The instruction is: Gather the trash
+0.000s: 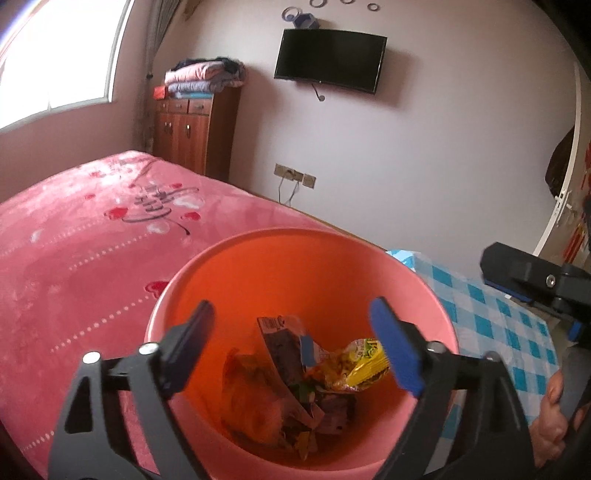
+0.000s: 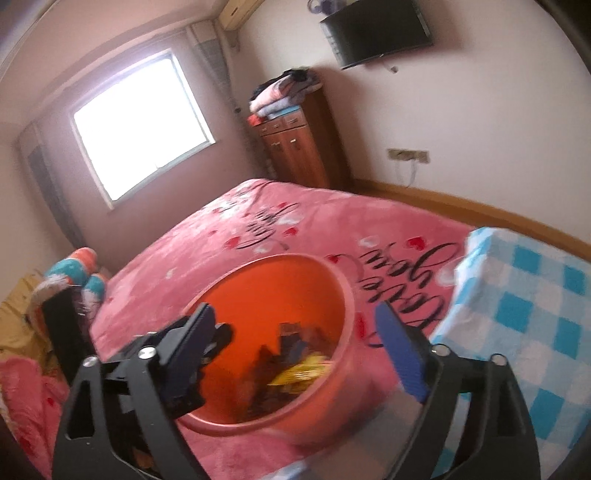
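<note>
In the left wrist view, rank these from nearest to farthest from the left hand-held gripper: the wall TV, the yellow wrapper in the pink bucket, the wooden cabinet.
From the left hand-held gripper:
1. Yellow wrapper, in the pink bucket just below the open jaws, towards the right finger.
2. Wooden cabinet, beyond the bed, upper left.
3. Wall TV, high on the far wall, upper centre.

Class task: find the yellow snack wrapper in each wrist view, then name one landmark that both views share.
Left wrist: yellow snack wrapper lies in the pink bin, low and right of centre.
Right wrist: wrapper blurred, inside the bin, low centre.
Shared landmark: wall television.
</note>
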`<state>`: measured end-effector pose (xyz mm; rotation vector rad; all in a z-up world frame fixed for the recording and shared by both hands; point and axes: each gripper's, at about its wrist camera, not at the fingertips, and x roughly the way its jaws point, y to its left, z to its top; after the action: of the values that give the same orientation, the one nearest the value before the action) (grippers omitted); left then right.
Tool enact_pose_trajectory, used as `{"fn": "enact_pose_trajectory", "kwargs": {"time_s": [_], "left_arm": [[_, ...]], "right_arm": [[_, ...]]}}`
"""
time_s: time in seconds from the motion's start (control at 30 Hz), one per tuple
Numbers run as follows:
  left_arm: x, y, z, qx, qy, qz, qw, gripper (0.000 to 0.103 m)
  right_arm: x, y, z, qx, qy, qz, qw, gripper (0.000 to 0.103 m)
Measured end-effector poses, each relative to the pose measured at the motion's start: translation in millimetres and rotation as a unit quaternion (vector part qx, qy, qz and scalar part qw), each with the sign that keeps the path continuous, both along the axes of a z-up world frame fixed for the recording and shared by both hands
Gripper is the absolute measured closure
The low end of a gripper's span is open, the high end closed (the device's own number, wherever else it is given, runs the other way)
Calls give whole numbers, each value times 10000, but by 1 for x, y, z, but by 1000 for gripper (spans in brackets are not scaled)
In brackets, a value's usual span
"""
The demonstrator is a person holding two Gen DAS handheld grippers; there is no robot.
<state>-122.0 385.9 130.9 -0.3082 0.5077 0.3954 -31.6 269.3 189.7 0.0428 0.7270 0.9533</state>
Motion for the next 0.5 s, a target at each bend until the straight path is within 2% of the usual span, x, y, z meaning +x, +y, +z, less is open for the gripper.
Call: {"fn": "enact_pose_trajectory", "kwargs": {"time_s": [0.07, 0.2, 0.5], "left_arm": [[1, -4, 3, 70, -19, -4, 10000, 8], [4, -12, 7, 162, -37, -2, 9999, 5], [1, -40, 19, 364, -250, -144, 9989, 4]], "right_arm": [[1, -8, 1, -126, -162, -233, 9995, 13], [1, -27, 1, -321, -418, -619, 9967, 13], [-5, -73, -10, -662, -727, -1320, 9864, 13]]}}
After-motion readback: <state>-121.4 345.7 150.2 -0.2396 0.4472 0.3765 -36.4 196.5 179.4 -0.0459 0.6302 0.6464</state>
